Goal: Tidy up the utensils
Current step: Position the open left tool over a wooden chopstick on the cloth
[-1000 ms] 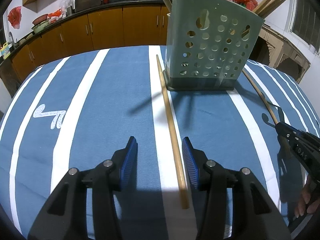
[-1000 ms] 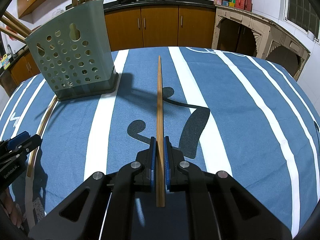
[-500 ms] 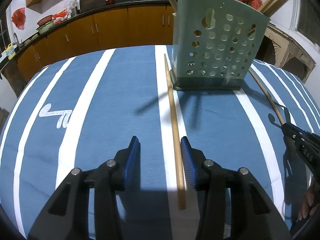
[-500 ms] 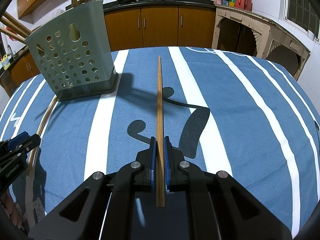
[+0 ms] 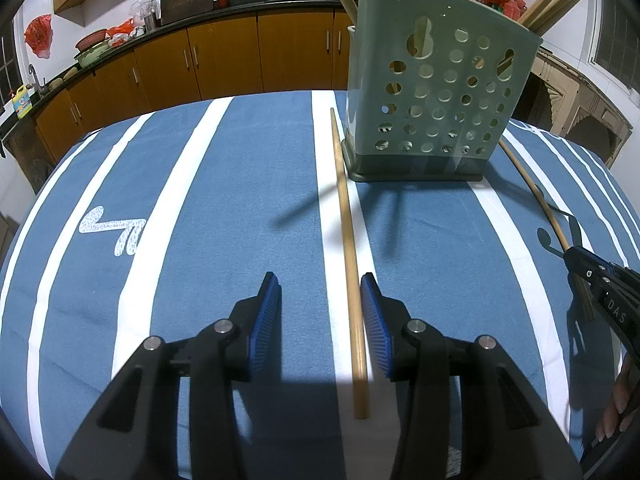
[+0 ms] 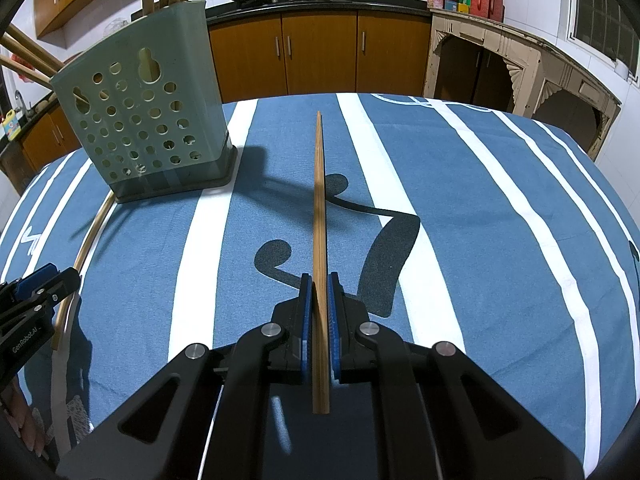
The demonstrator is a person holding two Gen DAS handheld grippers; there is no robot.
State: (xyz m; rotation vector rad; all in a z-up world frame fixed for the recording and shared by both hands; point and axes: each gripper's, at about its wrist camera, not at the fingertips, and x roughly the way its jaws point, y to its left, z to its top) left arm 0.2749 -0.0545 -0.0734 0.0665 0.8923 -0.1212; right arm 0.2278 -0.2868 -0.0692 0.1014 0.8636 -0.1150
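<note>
A blue-and-white striped tabletop (image 5: 224,208) stands before orange kitchen cabinets (image 5: 224,64). The left gripper (image 5: 320,292) has its jaws apart astride a wooden chopstick (image 5: 348,240) lying flat, just beside the green perforated utensil holder (image 5: 436,92). The right gripper (image 6: 319,292) has its jaws clamped on a second chopstick (image 6: 319,200), pointing forward.

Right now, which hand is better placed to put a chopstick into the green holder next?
Right. The right gripper is already shut on a chopstick. The left gripper is open around the other chopstick, which lies flat on the cloth beside the holder.
</note>
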